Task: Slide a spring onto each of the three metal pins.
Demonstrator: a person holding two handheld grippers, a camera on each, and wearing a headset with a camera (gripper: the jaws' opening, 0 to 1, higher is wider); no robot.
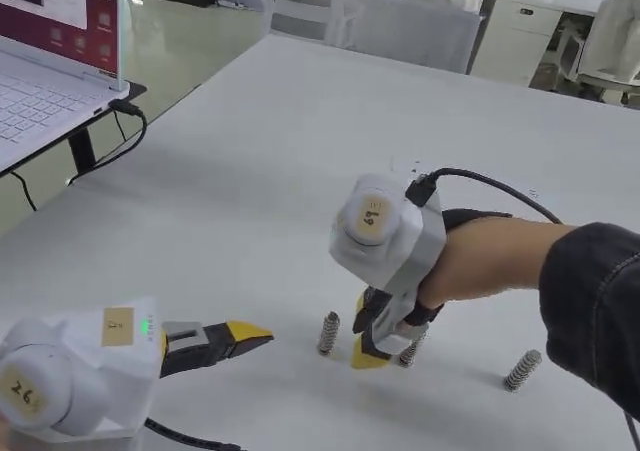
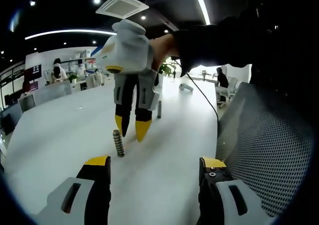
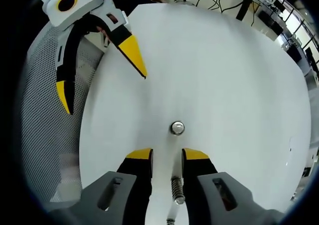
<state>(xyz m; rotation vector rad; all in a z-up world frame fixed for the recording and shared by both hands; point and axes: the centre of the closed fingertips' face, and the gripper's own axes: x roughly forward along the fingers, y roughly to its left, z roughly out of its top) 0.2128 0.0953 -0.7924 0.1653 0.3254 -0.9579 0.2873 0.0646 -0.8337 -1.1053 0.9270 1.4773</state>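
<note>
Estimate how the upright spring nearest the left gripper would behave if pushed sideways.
The upright spring stands tall and narrow on a small base, so a sideways push would probably tip it. Once down, its round coiled body would likely roll on the smooth table. It looks small and thin-wired, so probably light, and it may flex slightly when squeezed.

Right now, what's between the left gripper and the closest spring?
Just bare table. In the left gripper view, nothing sits between the left gripper and the spring; the head view agrees.
</note>
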